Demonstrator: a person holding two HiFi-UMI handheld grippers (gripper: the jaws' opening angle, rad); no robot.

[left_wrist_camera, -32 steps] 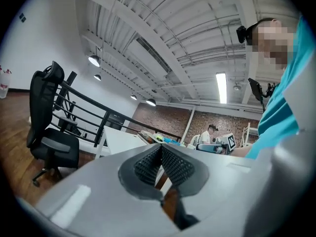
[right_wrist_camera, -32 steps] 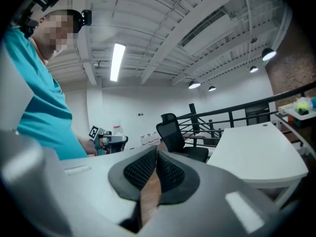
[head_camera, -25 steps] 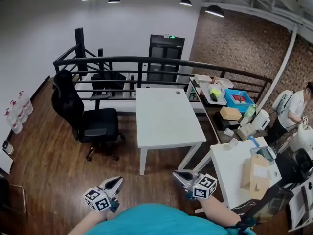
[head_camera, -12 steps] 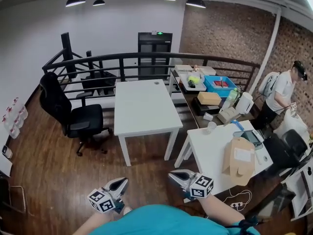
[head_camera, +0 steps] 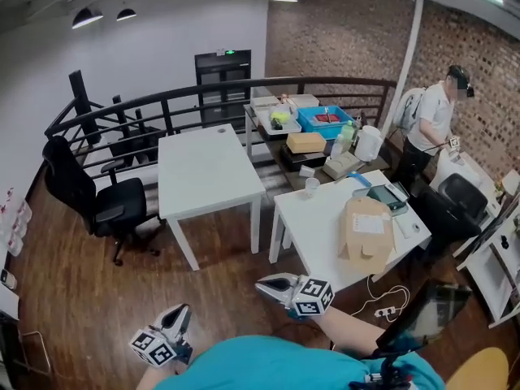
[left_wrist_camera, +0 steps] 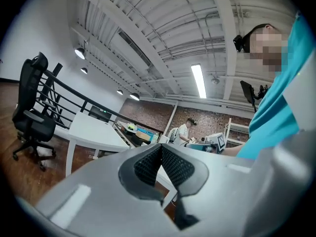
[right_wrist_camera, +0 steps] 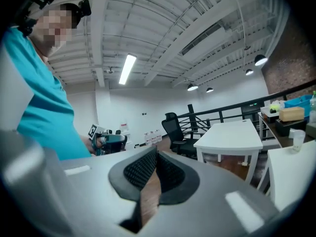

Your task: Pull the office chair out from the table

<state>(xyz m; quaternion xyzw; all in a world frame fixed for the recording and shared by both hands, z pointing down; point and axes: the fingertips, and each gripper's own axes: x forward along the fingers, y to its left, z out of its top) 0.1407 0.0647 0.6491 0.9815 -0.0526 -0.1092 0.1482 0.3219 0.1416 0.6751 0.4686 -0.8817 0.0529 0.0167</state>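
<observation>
While both grippers hung low before the teal-clad torso, the room held the following

Containers: blue bin (head_camera: 325, 121) on the low bench by the brick wall, something reddish inside; pale tray (head_camera: 276, 120) just beside it, a yellow-green item in it; closed brown box (head_camera: 305, 142) in front of these; cardboard box (head_camera: 365, 232) lying flat and shut on the near table (head_camera: 313, 234); clear cup (head_camera: 312, 187) at that table's far edge, contents not discernible

Task item: office chair (head_camera: 91, 193), black, high-backed, on the wood floor to the left of the white table (head_camera: 203, 169), clear of its edge, seat turned toward it, well apart from both grippers

Hands: left gripper (head_camera: 180, 311) held close to the body, pointing ahead and roughly level, jaws pressed together on nothing; right gripper (head_camera: 264, 283) likewise close in, pointing toward the left of the head view, near the corner of the near table, jaws pressed together, empty
</observation>
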